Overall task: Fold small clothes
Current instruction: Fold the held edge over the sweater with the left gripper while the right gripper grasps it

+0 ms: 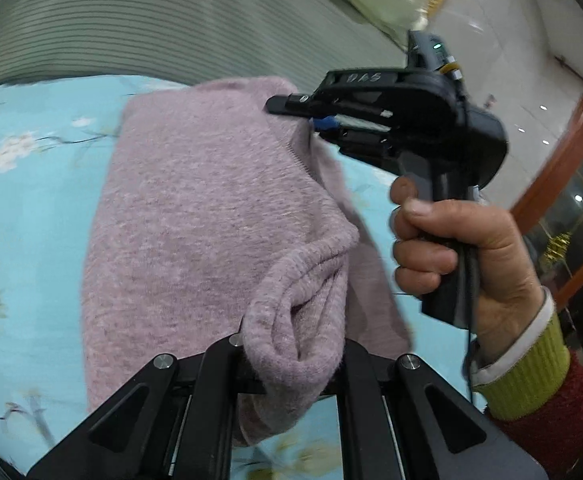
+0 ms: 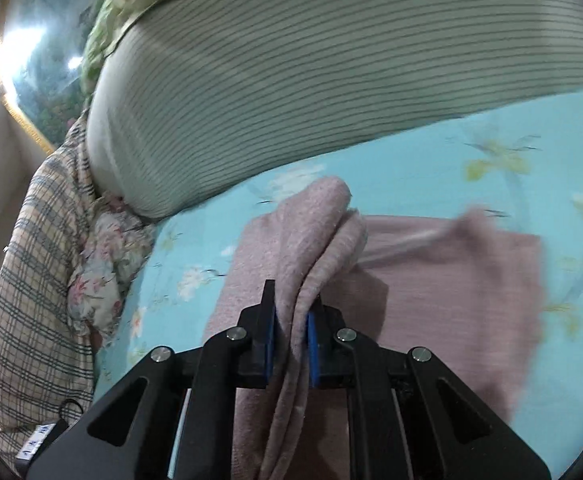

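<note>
A mauve knitted garment (image 1: 195, 224) hangs lifted over the light-blue flowered bed sheet (image 1: 31, 208). My left gripper (image 1: 295, 356) is shut on a bunched fold of the knit at its near end. The right gripper (image 1: 311, 118), held by a hand (image 1: 463, 248) in a red and green cuff, bites the garment's far right edge. In the right wrist view, that right gripper (image 2: 291, 324) has its blue pads (image 2: 270, 340) pressing a thick fold of the garment (image 2: 451, 280), whose remainder lies spread on the sheet (image 2: 451, 160).
A grey-green striped cushion (image 2: 311, 72) lies along the back of the bed. A checked cloth (image 2: 31, 264) and a flowered cloth (image 2: 107, 264) are piled at the left. A wooden-framed cabinet (image 1: 563, 184) stands at the right.
</note>
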